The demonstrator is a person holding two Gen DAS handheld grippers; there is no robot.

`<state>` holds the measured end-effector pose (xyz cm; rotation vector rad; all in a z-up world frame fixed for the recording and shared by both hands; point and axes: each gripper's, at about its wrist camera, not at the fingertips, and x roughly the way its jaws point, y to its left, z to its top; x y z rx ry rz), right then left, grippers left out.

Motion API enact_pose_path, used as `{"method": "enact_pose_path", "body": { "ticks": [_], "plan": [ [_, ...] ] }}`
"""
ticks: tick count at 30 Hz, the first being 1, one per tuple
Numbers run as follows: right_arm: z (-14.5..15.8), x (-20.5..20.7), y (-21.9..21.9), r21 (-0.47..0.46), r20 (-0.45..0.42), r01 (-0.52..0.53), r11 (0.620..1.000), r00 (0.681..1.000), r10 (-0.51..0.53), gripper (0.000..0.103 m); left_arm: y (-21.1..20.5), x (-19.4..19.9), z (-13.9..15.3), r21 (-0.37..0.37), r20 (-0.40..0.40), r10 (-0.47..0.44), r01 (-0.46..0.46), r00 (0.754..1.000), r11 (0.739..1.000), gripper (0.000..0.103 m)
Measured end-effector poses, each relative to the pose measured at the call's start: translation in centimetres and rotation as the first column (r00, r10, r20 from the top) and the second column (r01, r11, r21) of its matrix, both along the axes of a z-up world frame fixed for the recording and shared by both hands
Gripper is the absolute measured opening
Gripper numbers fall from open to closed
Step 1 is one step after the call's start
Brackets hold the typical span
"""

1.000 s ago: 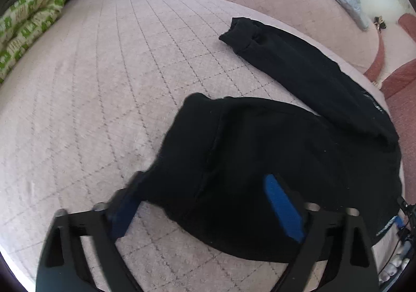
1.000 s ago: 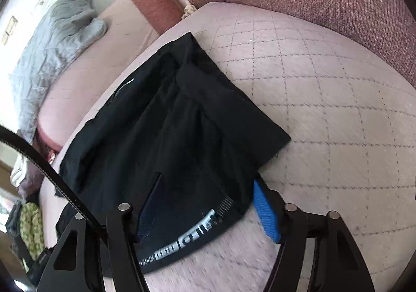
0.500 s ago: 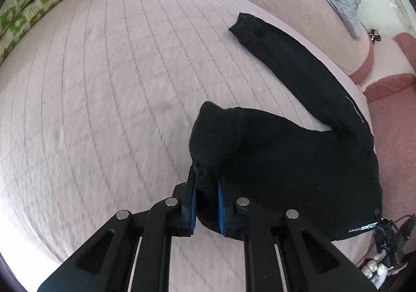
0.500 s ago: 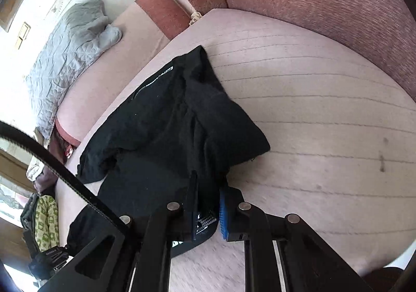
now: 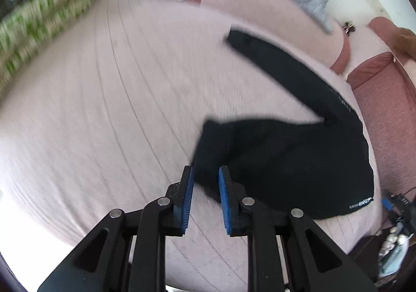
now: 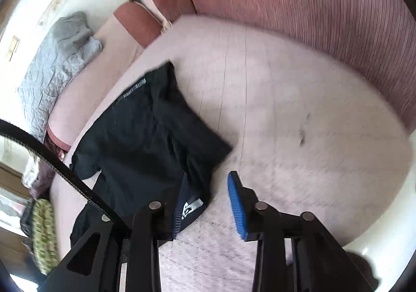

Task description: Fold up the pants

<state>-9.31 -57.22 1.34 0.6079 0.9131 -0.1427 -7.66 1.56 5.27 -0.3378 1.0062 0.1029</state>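
Black pants point(image 5: 286, 162) lie on a pale pink quilted bed point(image 5: 104, 110), one leg stretched away towards the far right, the other bunched near me. My left gripper point(image 5: 205, 175) has its jaws a little apart around the bunched edge of the pants. In the right wrist view the pants point(image 6: 145, 141) lie left of centre with a white logo at the waistband. My right gripper point(image 6: 208, 182) is open, its left finger over the waistband edge, its right finger point(image 6: 235, 201) over bare bed.
A red upholstered headboard point(image 6: 312, 19) rises behind the bed. A grey blanket point(image 6: 57, 58) lies on a pink bench beyond. A green patterned cushion point(image 5: 39, 26) sits at the far left. Cables and small items point(image 5: 395, 214) lie off the bed's right edge.
Both grippers were shut on the pants half a second ago. Both jaws have now parted, the right one wide. The pants have dropped flatter onto the bed.
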Motion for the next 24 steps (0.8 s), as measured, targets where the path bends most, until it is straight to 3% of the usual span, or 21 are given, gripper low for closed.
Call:
{"method": "enact_pose_path", "body": {
  "ticks": [5,9,12,17,24],
  "plan": [
    [2.9,1.2,1.7,-0.081,0.075,-0.086,0.993,0.993,0.092,0.048,0.1,2.9,4.1,0.044,0.081,-0.029,0.026,0.996,0.999,0.06],
    [4.0,4.9,4.0,-0.134,0.082,-0.19,0.973,0.976,0.202,0.052,-1.7,6.3,6.1,0.067,0.144,-0.025,0.015,0.989,0.998,0.066],
    [3.9,8.5,5.0,-0.155,0.064,-0.253,0.955,0.962,0.265,0.052,-2.3,10.3,6.1,0.05,0.145,-0.021,0.014,0.989,0.999,0.067],
    [3.1,16.9,5.7,-0.132,0.013,-0.348,0.928,0.936,0.353,0.052,-1.6,18.4,3.0,-0.04,0.053,-0.004,0.006,0.999,0.999,0.067],
    [1.9,28.4,7.7,-0.133,-0.058,-0.464,0.876,0.886,0.46,0.059,-0.8,28.6,-1.2,-0.075,-0.007,0.013,-0.014,1.0,0.997,0.067]
  ]
}}
